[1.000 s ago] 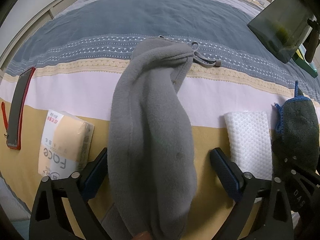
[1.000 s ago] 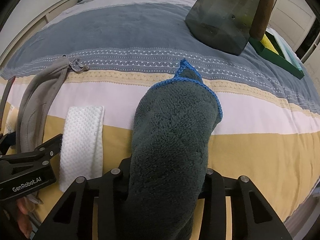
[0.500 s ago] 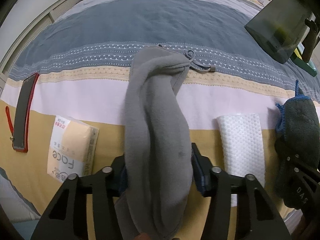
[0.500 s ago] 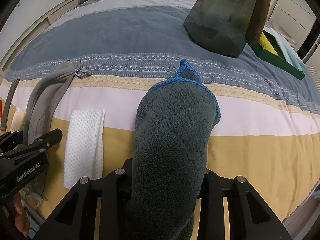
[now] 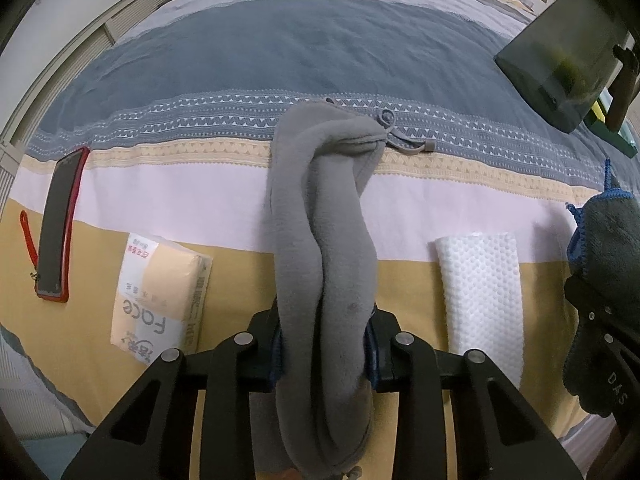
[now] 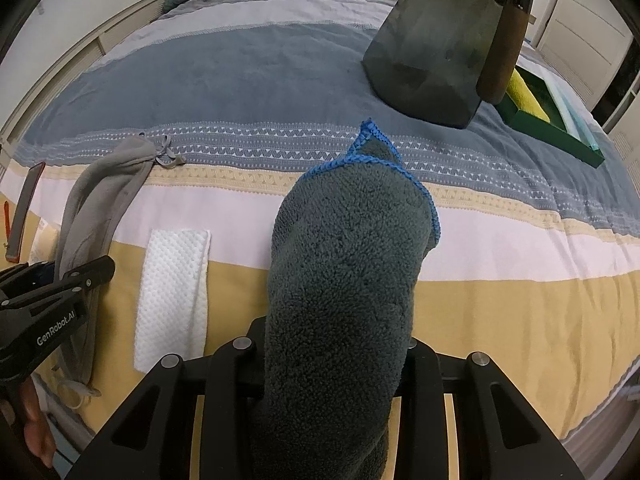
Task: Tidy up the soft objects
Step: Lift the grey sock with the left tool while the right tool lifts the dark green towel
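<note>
A long grey fleece cloth (image 5: 320, 208) with a drawstring lies lengthwise on the striped bedspread (image 5: 280, 60). My left gripper (image 5: 325, 344) is closing on its near end, and the blue pads press the fleece from both sides. A dark teal towel with blue edging (image 6: 348, 260) is bunched in my right gripper (image 6: 336, 364), which is shut on it; its far corner rests on the bed. A folded white dimpled cloth (image 5: 480, 292) lies flat between the two. The right wrist view also shows the fleece (image 6: 100, 188) and the left gripper (image 6: 60, 280) at the left edge.
A tissue pack (image 5: 160, 292) and a phone in a red case (image 5: 60, 224) lie left of the fleece. A dark bag with a brown handle (image 6: 440, 52) and a green tray (image 6: 552, 120) stand at the far right. The bed's front edge is just below both grippers.
The left jaws went from wide open on either side of the grey fleece to pressed against it. The right gripper kept hold of the towel and rose slightly.
</note>
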Demonstrator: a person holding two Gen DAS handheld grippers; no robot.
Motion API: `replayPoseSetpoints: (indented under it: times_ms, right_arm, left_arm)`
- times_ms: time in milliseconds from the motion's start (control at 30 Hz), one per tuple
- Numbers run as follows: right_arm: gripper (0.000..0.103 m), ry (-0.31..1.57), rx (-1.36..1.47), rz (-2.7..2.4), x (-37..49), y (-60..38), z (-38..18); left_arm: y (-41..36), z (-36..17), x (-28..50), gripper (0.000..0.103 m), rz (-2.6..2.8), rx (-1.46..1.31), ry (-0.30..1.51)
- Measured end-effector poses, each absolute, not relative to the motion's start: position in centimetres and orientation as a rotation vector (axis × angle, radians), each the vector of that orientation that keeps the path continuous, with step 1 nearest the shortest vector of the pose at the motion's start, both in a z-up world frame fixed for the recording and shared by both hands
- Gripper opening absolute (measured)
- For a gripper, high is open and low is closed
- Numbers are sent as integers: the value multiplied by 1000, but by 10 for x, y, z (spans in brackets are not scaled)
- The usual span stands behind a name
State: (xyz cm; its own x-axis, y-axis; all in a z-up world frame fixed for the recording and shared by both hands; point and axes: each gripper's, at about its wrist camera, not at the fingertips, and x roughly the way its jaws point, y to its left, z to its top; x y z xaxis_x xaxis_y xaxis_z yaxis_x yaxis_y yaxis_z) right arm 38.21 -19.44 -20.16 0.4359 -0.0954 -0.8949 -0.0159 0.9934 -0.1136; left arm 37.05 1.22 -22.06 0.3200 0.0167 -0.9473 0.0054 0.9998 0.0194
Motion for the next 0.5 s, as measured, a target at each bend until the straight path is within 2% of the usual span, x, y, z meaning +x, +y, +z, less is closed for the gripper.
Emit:
replayPoseSetpoints:
  times_ms: [500]
  right_arm:
    - [31, 1097, -106, -35, 379, -194, -173]
  left_arm:
    - [13, -194, 366, 27, 0, 21, 1225]
